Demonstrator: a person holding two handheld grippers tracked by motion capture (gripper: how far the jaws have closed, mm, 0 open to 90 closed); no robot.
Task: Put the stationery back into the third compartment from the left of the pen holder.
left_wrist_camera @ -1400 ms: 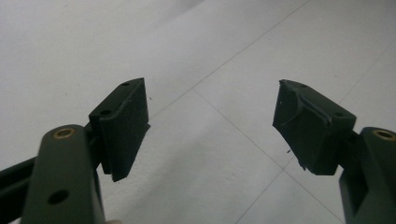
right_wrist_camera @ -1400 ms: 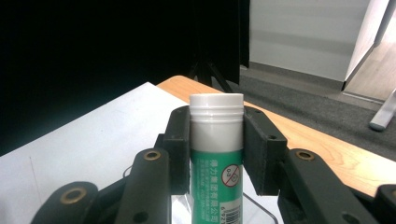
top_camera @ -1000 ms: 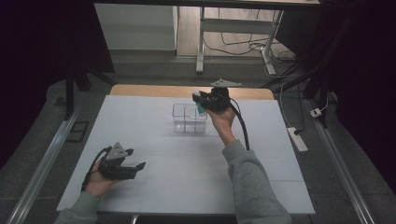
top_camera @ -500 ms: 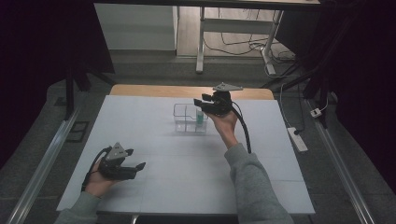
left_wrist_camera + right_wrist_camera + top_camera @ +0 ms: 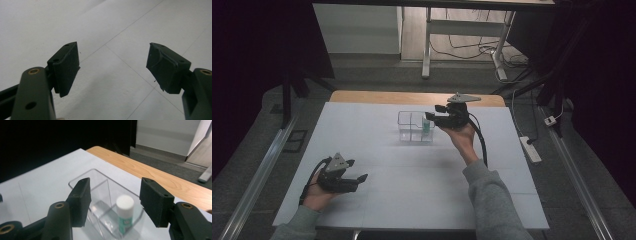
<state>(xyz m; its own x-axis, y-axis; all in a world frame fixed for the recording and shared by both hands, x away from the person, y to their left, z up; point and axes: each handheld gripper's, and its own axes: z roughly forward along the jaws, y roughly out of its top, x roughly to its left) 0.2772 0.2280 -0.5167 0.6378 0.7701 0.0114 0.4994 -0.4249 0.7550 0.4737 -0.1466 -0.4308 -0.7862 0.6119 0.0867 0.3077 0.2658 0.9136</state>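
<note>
Bottle [image 5: 125,213] stands upright in tray [image 5: 82,178], below right gripper's [image 5: 113,198] parted fingers.

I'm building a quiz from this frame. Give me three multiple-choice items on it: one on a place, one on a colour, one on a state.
1. Where does the small bottle stand?
A. Inside the clear box
B. On the wooden edge
C. In the left claw

2. What colour is the bottle's cap?
A. Red
B. White
C. Black

3. How is the right claw set?
A. Shut on the bottle
B. Shut on nothing
C. Open

Answers: 1 A, the bottle sits upright within the box's clear walls. 2 B, its top shows white above a green label. 3 C, its jaws stand apart, above the bottle, touching nothing.
</note>
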